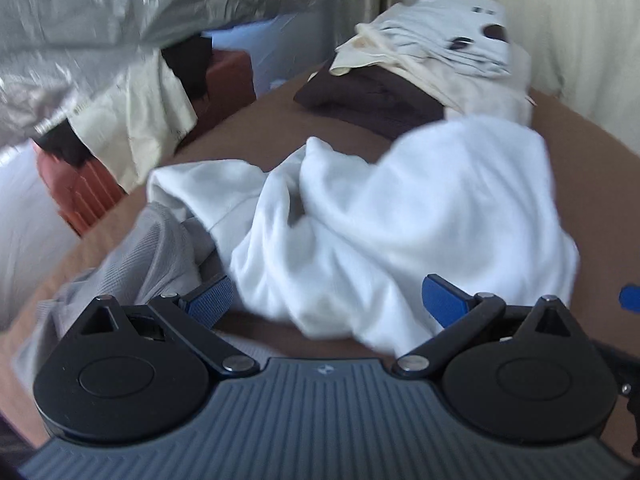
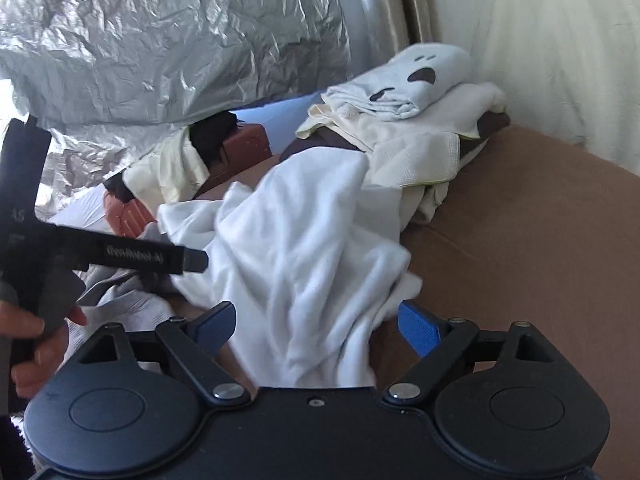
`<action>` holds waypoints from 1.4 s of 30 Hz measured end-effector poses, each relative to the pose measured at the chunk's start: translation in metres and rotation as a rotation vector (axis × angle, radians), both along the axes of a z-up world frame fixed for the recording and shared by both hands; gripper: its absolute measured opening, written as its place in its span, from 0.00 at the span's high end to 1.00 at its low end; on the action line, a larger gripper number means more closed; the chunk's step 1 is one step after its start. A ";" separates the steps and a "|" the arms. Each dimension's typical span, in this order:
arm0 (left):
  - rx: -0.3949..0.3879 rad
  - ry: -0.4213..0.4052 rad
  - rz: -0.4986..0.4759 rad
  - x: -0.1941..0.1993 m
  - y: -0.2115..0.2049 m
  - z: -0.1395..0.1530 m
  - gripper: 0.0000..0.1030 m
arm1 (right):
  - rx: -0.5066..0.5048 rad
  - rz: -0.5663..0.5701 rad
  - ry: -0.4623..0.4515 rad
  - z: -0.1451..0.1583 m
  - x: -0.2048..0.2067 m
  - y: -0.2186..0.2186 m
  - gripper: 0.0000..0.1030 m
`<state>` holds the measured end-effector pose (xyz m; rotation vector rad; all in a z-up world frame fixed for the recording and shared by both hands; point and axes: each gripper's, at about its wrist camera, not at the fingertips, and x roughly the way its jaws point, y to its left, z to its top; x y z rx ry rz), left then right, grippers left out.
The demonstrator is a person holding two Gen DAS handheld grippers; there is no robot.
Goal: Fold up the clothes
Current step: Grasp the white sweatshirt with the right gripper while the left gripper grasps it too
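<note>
A crumpled white garment lies in a heap on the brown surface. My left gripper stands open just in front of it, and the cloth's near edge reaches between the blue pads without being pinched. A grey ribbed garment lies partly under the white one at the left. In the right wrist view the white garment runs down between the wide-apart fingers of my right gripper, which is open. A hand holds the left tool's black frame at the left edge.
A stack of folded clothes, white, cream and dark brown, sits at the back of the brown surface. Crinkled silver foil hangs behind. A reddish-brown case draped with cream cloth stands beyond the left edge. A pale curtain is at the right.
</note>
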<state>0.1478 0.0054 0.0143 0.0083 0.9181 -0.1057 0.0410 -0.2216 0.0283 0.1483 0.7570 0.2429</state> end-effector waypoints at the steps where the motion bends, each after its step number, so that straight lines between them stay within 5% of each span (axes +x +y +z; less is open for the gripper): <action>1: -0.010 0.013 0.007 0.009 0.002 -0.005 0.00 | -0.004 -0.004 0.022 -0.001 0.010 -0.003 0.11; 13: -0.090 0.053 0.118 0.057 0.024 -0.049 0.00 | 0.166 0.098 0.170 -0.007 0.069 -0.040 0.11; 22: -0.240 0.124 0.146 0.060 0.038 -0.098 0.00 | 0.096 0.208 0.153 -0.066 0.094 -0.018 0.10; 24: -0.273 0.123 0.125 0.059 0.039 -0.098 0.07 | 0.127 0.188 0.192 -0.081 0.103 -0.018 0.08; 26: -0.327 0.114 0.095 0.055 0.039 -0.100 0.28 | 0.146 0.151 0.228 -0.095 0.114 -0.017 0.07; 29: -0.407 0.111 0.052 0.049 0.039 -0.103 0.37 | 0.123 0.095 0.249 -0.104 0.124 -0.010 0.06; 30: -0.424 0.106 0.033 0.047 0.038 -0.102 0.38 | 0.117 0.116 0.219 -0.100 0.119 -0.007 0.16; 31: -0.455 0.103 0.015 0.044 0.038 -0.101 0.40 | 0.112 0.137 0.189 -0.095 0.114 -0.004 0.40; 34: -0.532 0.095 -0.042 0.031 0.033 -0.093 0.49 | 0.066 0.165 0.083 -0.076 0.088 0.002 0.66; 38: -0.614 0.080 -0.139 0.010 0.016 -0.072 0.57 | 0.020 0.145 -0.059 -0.044 0.040 -0.009 0.71; 42: -0.565 0.033 -0.215 -0.018 -0.018 -0.042 0.62 | -0.054 0.120 -0.127 -0.011 -0.011 -0.034 0.72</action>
